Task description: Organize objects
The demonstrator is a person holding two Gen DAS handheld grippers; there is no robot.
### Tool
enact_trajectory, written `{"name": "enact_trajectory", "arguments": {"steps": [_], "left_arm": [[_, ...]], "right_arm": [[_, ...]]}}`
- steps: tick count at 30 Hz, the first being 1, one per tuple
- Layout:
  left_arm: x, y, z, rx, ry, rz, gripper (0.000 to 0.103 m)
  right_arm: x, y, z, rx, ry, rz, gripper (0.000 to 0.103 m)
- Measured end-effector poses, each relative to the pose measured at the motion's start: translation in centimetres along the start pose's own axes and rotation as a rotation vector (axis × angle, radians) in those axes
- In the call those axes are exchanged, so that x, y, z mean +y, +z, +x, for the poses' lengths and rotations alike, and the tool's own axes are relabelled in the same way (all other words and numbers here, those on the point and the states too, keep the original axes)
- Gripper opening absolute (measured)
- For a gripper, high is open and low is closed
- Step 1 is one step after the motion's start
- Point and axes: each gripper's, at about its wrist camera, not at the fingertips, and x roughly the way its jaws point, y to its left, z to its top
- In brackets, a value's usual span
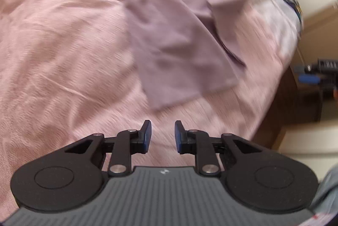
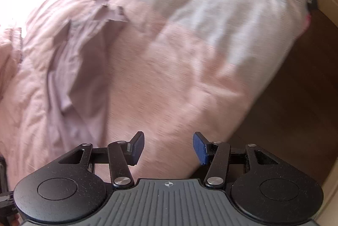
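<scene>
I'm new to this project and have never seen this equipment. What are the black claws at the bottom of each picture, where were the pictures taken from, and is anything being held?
Each picture comes from a wide-angle camera fixed on a hand-held tool with two fingers, looking forward along them. One shows the left gripper, the other the right gripper. The blue pads are the fingertips. Both stand open and hold nothing. Below them is a bed with a pink blanket. A mauve garment lies crumpled on it, ahead of the left gripper; the right view shows it off to the left. Both pictures are blurred.
</scene>
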Motion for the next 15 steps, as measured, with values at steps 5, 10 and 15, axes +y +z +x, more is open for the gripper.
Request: {"name": "enact_trajectory", "arguments": {"steps": [5,10,15], "left_arm": [[3.6,2.0,2.2,-0.020,-0.069,-0.234,0.035],[4.5,2.8,4.6,-0.032,-0.171,-0.373,0.031],[3.9,2.8,2.5,-0.052,-0.158,-0.244,0.000]], "right_arm": [[2.8,1.8,1.8,-0.026,0.063,-0.009,0.048],[2.8,2.0,2.3,-0.009,0.029,0.002,0.048],[1.2,2.0,2.3,0.007,0.037,0.072,0.048]]}}
